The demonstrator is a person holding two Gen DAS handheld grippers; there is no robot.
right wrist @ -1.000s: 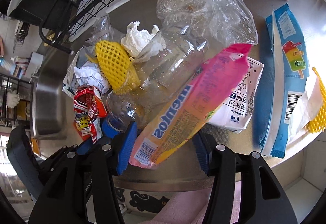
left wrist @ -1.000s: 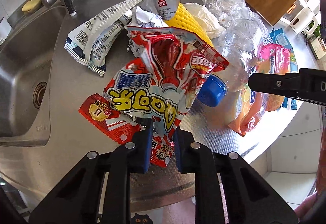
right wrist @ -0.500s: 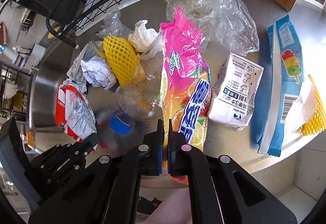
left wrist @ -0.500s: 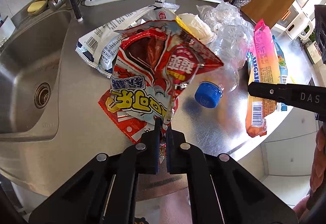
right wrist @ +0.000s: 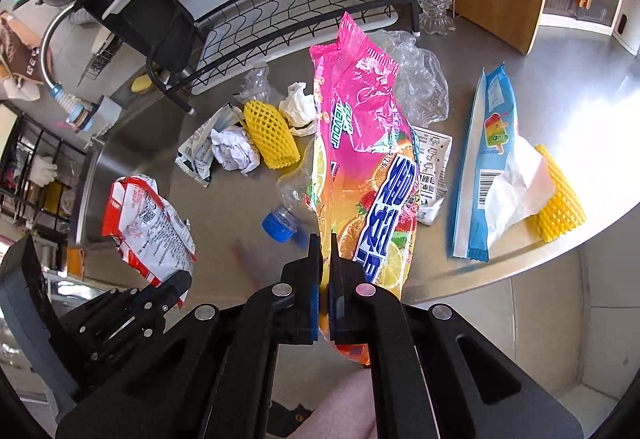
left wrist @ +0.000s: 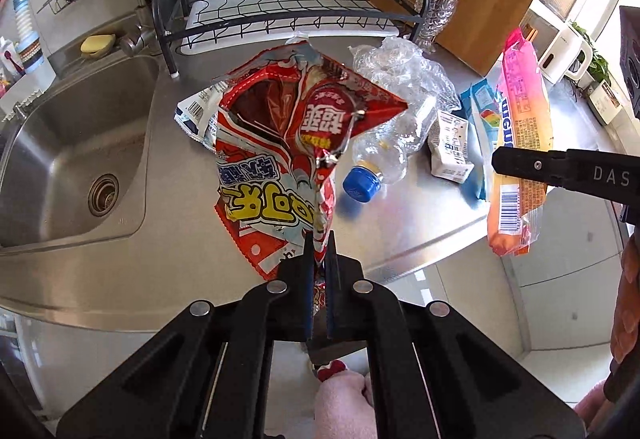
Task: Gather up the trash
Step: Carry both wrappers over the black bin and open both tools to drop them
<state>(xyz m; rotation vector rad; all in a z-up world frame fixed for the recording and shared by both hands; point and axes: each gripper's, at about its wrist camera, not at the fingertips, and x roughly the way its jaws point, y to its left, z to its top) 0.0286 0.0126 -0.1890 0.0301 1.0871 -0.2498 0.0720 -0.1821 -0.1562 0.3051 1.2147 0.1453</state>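
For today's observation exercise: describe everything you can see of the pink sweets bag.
The pink sweets bag is a long, glossy plastic packet, pink fading to orange, printed with fruit and blue lettering, a barcode near its lower end. It looks crinkled and flat. The right tool is shut on its lower edge, holding it upright above the steel counter.

Sink (left wrist: pixel 72 159) left of counter (left wrist: pixel 192 239); dish rack (left wrist: pixel 288 11) behind trash; bottle (left wrist: pixel 376 163) left of carton (left wrist: pixel 450 143).

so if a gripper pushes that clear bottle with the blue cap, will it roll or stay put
The clear bottle lies on its side on the smooth steel counter, so it would probably roll. It looks crumpled and empty, so likely light, skidding easily and rolling unevenly.
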